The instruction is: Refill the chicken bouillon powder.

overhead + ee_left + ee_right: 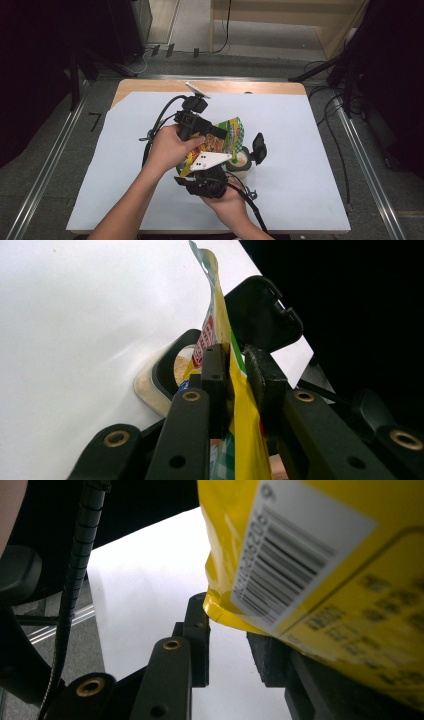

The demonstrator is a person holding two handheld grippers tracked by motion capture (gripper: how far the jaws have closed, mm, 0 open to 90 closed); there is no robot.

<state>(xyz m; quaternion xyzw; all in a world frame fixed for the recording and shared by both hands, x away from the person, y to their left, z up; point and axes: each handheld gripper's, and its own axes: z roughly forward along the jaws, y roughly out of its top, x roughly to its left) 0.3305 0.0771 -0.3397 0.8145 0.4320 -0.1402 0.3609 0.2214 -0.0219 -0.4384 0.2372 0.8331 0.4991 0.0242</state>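
Pouch (226,139): tilted over open jar (240,163), mouth toward it. Left gripper (235,375) clamps its top edge; right gripper (227,630) pinches its bottom corner.

Even overhead light falls on the white surface (300,165), which glares nearly blown-out in both gripper views, while the room around it sinks into black. The yellow packet (320,570) is soft and blurred up close, its small print unreadable.
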